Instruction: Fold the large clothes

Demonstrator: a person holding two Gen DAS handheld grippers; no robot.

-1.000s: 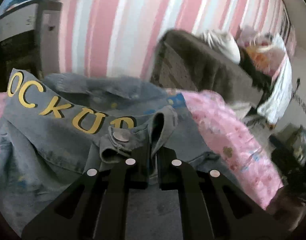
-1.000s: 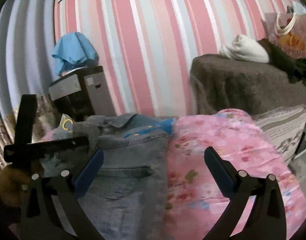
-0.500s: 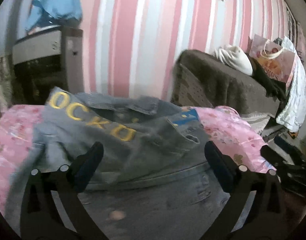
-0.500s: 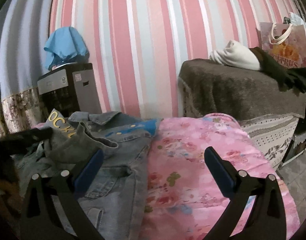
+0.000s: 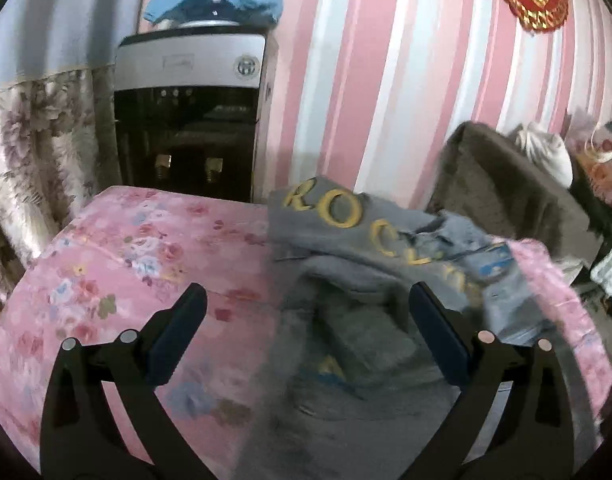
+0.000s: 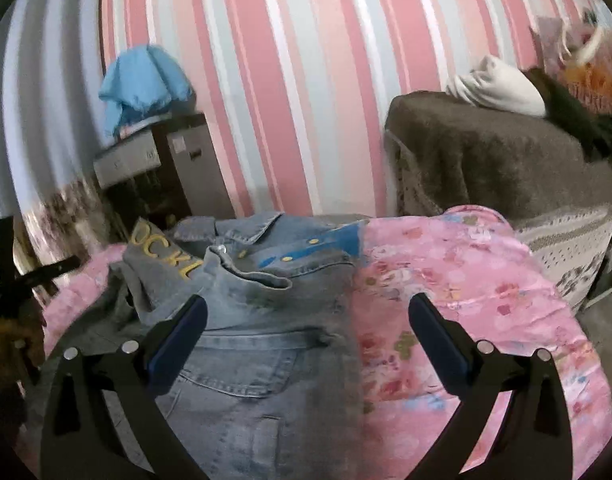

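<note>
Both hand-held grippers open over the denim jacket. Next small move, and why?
Probably bring the left hand-held gripper to the jacket edge beside it and pinch. Its jaws are open and empty, and the sleeve lies loosely bunched across the front.

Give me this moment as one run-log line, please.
left gripper: open, empty | right gripper: open, empty | denim jacket: partly folded on pink floral cover
</note>
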